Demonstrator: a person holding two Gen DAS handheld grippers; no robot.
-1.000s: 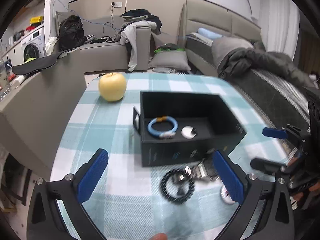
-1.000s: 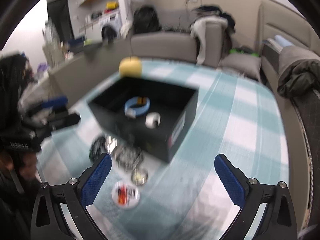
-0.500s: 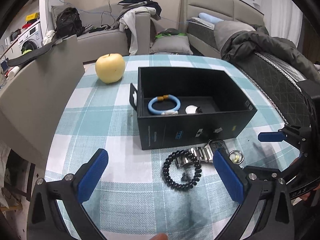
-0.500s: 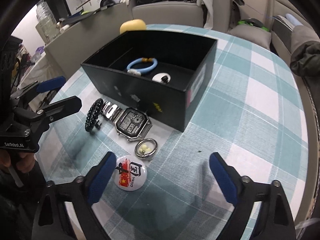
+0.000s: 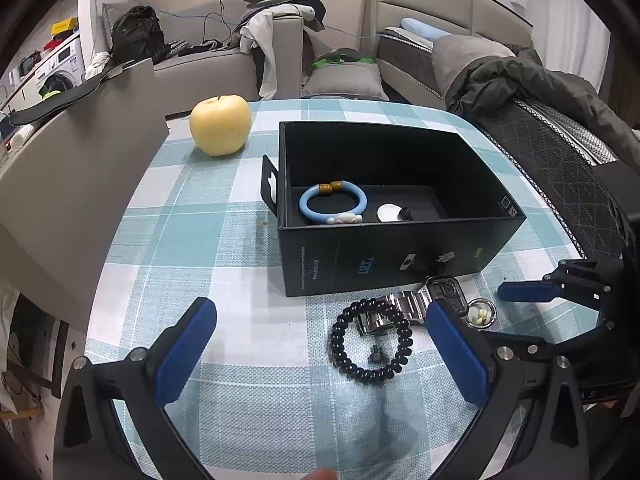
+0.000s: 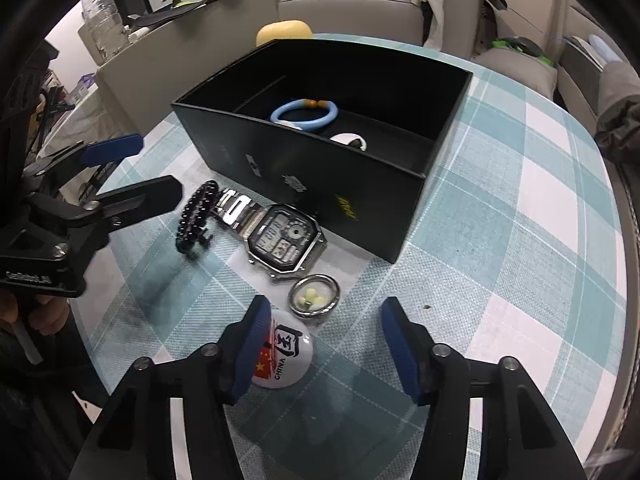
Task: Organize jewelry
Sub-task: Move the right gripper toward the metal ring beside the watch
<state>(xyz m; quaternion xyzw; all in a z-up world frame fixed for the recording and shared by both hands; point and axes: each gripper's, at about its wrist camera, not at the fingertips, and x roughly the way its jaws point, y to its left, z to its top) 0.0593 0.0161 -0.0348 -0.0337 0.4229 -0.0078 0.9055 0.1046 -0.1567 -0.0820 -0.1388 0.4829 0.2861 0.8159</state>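
Observation:
A black open box point(image 5: 384, 264) point(image 6: 304, 184) stands on the checked tablecloth, holding a blue bangle point(image 5: 333, 203) point(image 6: 305, 113) and a small white piece point(image 5: 390, 213) point(image 6: 352, 141). In front of it lie a black bead bracelet point(image 5: 370, 346) point(image 6: 196, 216), a steel digital watch point(image 5: 420, 304) point(image 6: 282, 238), a round metal case with pale beads point(image 5: 480, 314) point(image 6: 315, 301) and a white China badge point(image 6: 286, 354). My left gripper point(image 5: 320, 352) is open, low over the cloth beside the bead bracelet. My right gripper point(image 6: 324, 340) is open, its jaws either side of the badge and the metal case.
A yellow apple point(image 5: 221, 125) point(image 6: 284, 32) sits behind the box at the left. A grey partition point(image 5: 72, 160) borders the table's left edge. Sofas with clothes point(image 5: 280, 20) and a bed with a dark jacket point(image 5: 532, 80) stand beyond the table.
Both grippers have come down and closer to the items in front of the box. The right gripper's jaws have narrowed and now flank the badge and metal case.

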